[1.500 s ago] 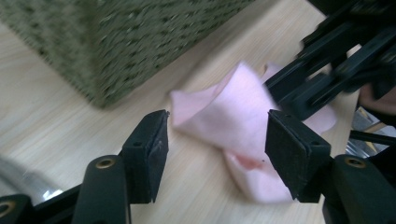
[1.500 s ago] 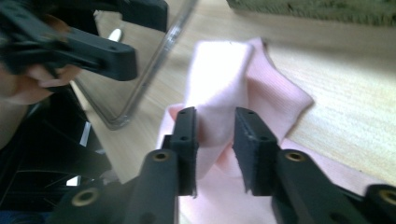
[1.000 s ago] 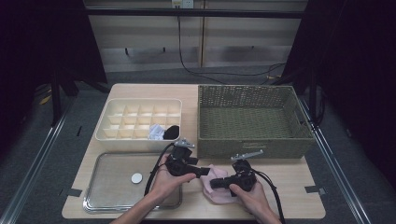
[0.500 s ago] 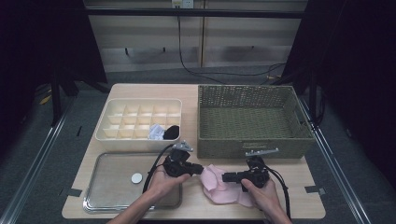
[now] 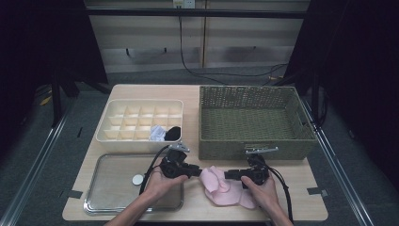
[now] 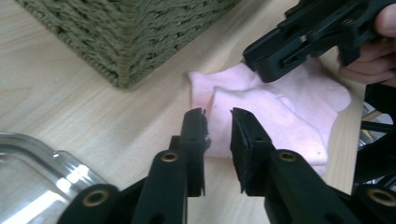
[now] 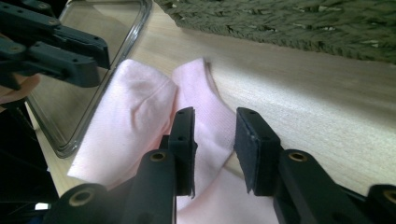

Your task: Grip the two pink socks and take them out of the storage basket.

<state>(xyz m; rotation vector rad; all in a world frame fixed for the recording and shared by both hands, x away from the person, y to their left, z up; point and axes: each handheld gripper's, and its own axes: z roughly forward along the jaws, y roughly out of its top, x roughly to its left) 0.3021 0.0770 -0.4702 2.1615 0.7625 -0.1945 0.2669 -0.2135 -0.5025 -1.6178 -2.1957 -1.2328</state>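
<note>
A pink sock point(image 5: 221, 187) lies folded over on the wooden table point(image 5: 301, 188) near its front edge, in front of the wicker basket point(image 5: 254, 117). My left gripper point(image 5: 196, 171) points at the sock's left edge, jaws open a little, nothing between them. In the left gripper view that gripper point(image 6: 217, 123) hovers just short of the sock point(image 6: 280, 116). My right gripper point(image 5: 227, 175) reaches in from the right over the sock. In the right gripper view it point(image 7: 215, 126) stands open above the sock's point(image 7: 140, 121) folded layers, gripping nothing.
A clear tray point(image 5: 113, 188) with a small round white object point(image 5: 137, 179) sits at the front left. Behind it stands a cream divided organiser point(image 5: 136, 122) holding a white item point(image 5: 157, 134) and a black item point(image 5: 173, 133). The basket's wall is close behind both grippers.
The right gripper moved right and back, away from the left one. The sock now lies more spread between them. The left gripper stayed near the sock's left edge.
</note>
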